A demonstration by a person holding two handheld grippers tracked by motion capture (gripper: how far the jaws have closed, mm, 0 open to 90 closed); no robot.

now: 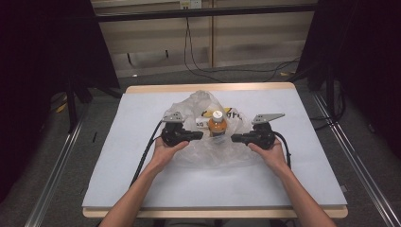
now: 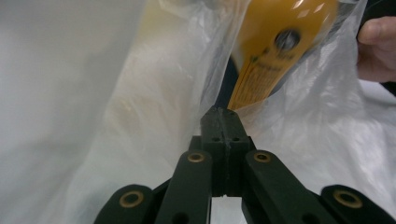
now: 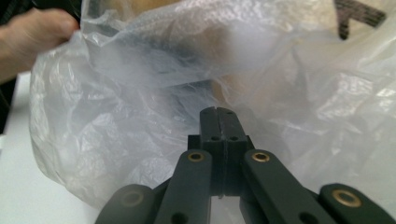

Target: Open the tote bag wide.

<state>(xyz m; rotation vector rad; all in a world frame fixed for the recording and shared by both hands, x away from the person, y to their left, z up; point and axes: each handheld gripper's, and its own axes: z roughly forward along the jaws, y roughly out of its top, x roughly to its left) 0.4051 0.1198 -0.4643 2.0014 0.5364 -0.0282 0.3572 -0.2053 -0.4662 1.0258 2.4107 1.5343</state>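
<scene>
A clear crumpled plastic bag (image 1: 203, 101) lies in the middle of the table. An orange bottle (image 1: 217, 124) with a white cap stands upright in it. My left gripper (image 1: 201, 135) points in at the bottle from the left, and my right gripper (image 1: 233, 138) from the right. In the left gripper view the left gripper (image 2: 223, 112) is shut, with a fold of the bag (image 2: 154, 93) running into its tips and the bottle (image 2: 275, 46) just behind the film. In the right gripper view the right gripper (image 3: 218, 111) is shut too, its tips against the bag (image 3: 140, 116).
The table has a pale blue top (image 1: 142, 179) with wooden edges. Black print marks the bag (image 1: 234, 115) behind the bottle. The other hand (image 2: 376, 46) shows at the far right of the left gripper view, and a hand (image 3: 32, 37) at the upper left of the right gripper view. Cables trail on the floor beyond the table.
</scene>
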